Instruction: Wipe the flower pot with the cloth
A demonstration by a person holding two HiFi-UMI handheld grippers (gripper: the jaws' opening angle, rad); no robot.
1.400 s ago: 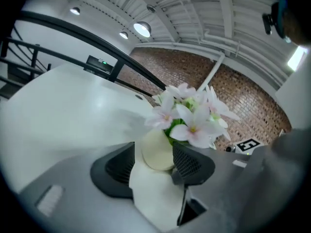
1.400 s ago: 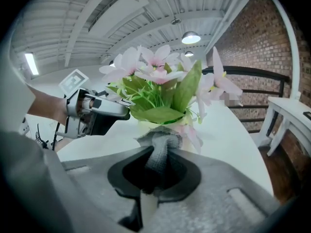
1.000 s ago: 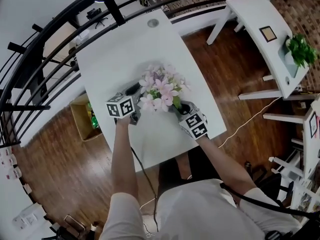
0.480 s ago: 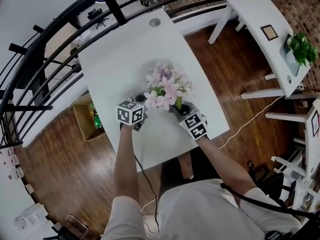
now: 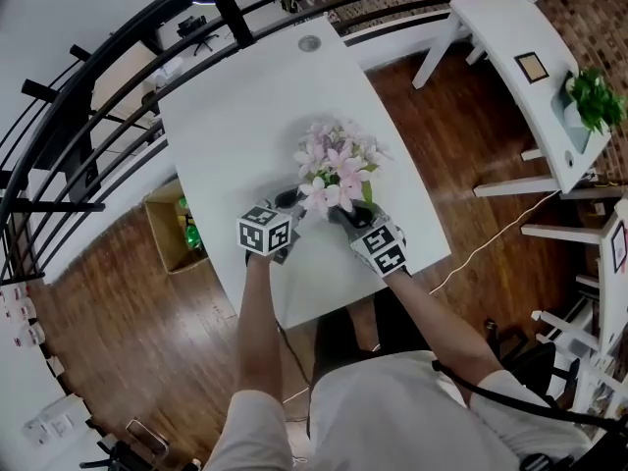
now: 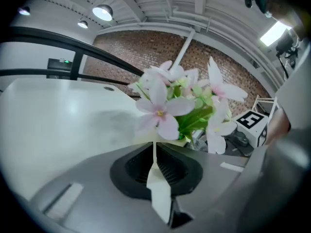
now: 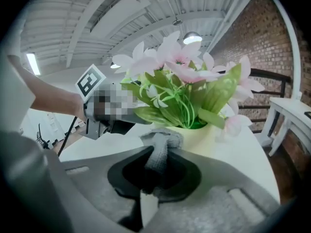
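Note:
Pink flowers [image 5: 339, 165] cover the pale yellow flower pot, which stands on the white table [image 5: 245, 116]. The pot's side [image 7: 206, 135] shows in the right gripper view. My right gripper [image 7: 160, 152] is shut on a bunched grey cloth [image 7: 163, 139], which lies against the pot's near side. It sits at the pot's near right in the head view [image 5: 345, 214]. My left gripper [image 6: 154, 147] is shut with nothing seen between its jaws. Its tips rest at the pot's rim [image 6: 141, 140], on the near left [image 5: 292, 204]. Blooms [image 6: 160, 110] hang right over it.
A round grommet [image 5: 310, 43] sits near the table's far edge. A cardboard box [image 5: 167, 229] stands on the wood floor to the table's left, and a black railing [image 5: 98, 57] runs behind. White furniture with a green plant [image 5: 589, 96] stands at the right.
My left gripper has moved right, in against the pot's near left side. The right gripper with the cloth has stayed at the pot.

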